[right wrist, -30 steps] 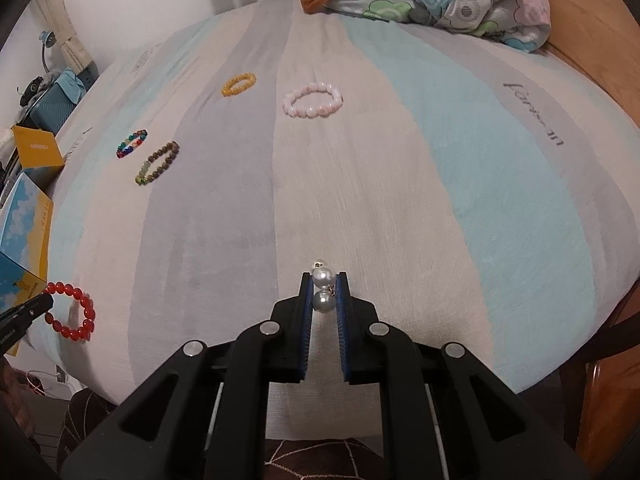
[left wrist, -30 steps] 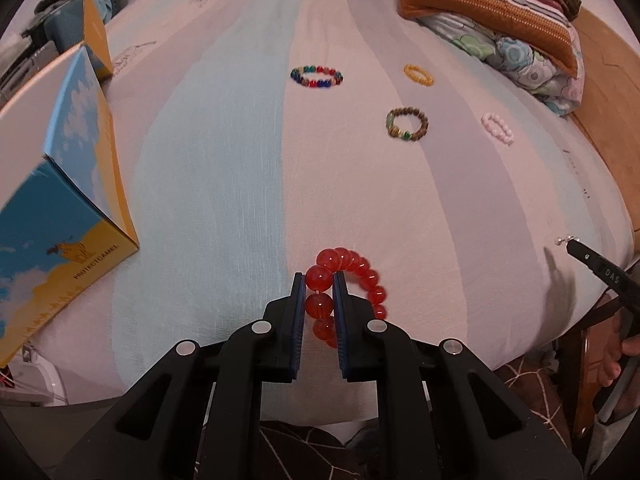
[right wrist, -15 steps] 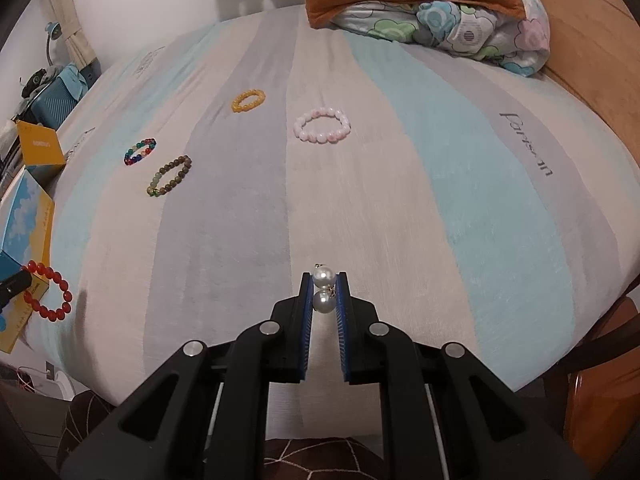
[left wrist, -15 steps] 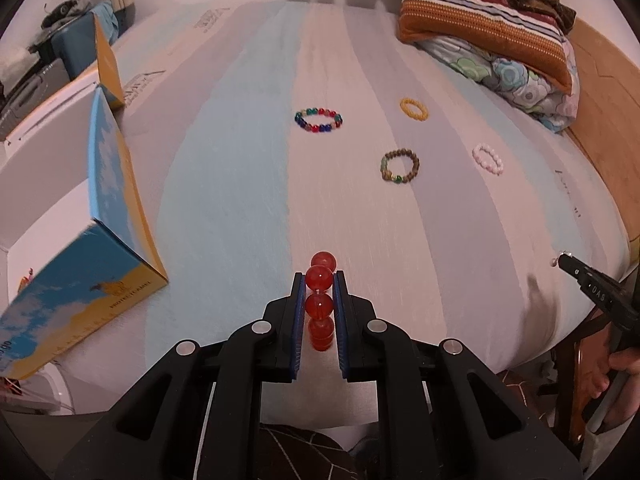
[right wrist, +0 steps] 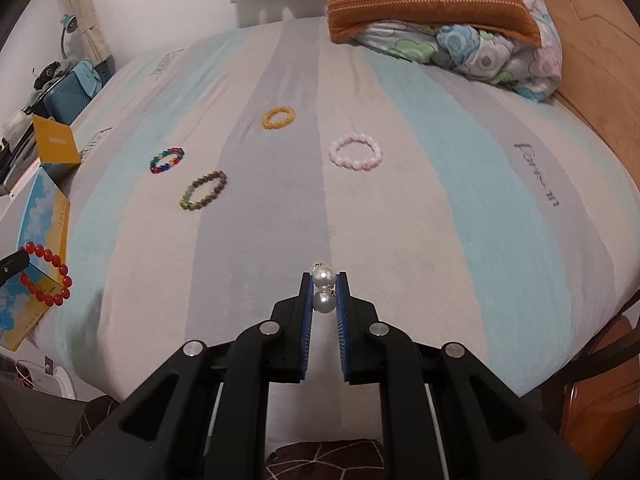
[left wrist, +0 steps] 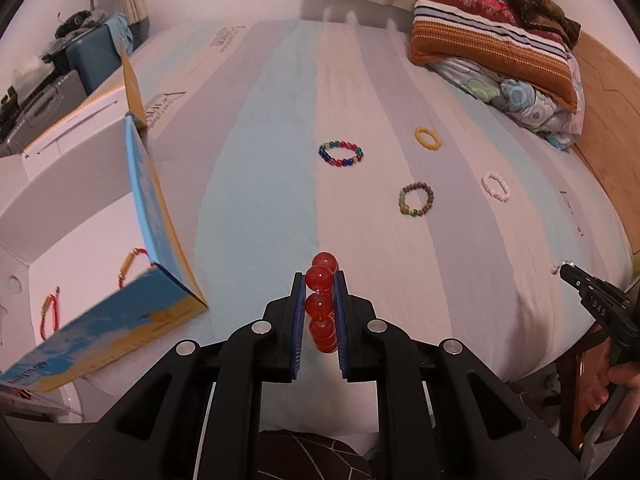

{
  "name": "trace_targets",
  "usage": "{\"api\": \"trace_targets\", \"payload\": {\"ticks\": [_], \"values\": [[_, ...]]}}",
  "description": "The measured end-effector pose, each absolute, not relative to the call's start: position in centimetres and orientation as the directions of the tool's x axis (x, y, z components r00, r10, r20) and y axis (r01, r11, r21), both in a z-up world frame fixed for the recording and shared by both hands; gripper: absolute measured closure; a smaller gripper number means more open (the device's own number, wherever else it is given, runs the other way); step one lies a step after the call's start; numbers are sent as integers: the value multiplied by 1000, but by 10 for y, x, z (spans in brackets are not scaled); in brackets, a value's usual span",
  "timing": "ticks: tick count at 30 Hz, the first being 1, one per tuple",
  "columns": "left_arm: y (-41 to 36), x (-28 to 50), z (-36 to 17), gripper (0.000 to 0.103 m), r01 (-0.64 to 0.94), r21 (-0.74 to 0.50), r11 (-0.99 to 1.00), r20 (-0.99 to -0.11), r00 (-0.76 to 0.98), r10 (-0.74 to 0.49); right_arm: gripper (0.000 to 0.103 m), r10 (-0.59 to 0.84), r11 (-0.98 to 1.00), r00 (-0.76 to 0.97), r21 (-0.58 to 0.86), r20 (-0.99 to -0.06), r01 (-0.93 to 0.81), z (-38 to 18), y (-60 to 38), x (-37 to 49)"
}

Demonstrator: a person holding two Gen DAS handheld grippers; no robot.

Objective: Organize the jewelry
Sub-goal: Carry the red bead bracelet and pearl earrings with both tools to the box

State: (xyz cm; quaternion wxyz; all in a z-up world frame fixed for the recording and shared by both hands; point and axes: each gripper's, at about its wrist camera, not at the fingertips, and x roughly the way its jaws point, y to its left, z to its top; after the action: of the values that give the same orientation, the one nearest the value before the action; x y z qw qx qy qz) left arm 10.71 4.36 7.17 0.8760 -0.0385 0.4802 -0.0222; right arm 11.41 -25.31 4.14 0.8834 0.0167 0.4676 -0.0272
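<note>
while the left gripper [left wrist: 319,280] is clamped on the red bracelet [left wrist: 320,304], the beads stand in a line between its blue pads, the top bead poking out past the fingertips. in the right wrist view that bracelet [right wrist: 46,274] hangs as a full loop off the left gripper's tip, in front of the box [right wrist: 36,240]. to the left of the left fingers sits the open box [left wrist: 100,240], with red cord pieces inside it. ahead of the fingers on the striped bed [left wrist: 260,180] lie four more bracelets, well apart: a multicolour one [left wrist: 341,154], a yellow one [left wrist: 427,138], a brown one [left wrist: 416,200] and a pink one [left wrist: 496,186]. the right gripper [right wrist: 323,286] is closed on a pair of pearls [right wrist: 323,292], one above the other between its pads, held clear above the bed. beyond its fingers lie the pink bracelet [right wrist: 355,152] and the yellow one [right wrist: 278,118]; ahead to their left, the brown [right wrist: 203,191] and multicolour [right wrist: 167,160] ones.
</note>
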Motion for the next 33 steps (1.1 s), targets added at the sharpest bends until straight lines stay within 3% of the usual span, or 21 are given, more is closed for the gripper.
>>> {"api": "trace_targets", "payload": {"ticks": [33], "values": [[139, 117, 153, 90, -84, -83, 993, -769, 640, -10, 92, 73, 990, 640, -21, -765, -138, 123, -81, 158]]}}
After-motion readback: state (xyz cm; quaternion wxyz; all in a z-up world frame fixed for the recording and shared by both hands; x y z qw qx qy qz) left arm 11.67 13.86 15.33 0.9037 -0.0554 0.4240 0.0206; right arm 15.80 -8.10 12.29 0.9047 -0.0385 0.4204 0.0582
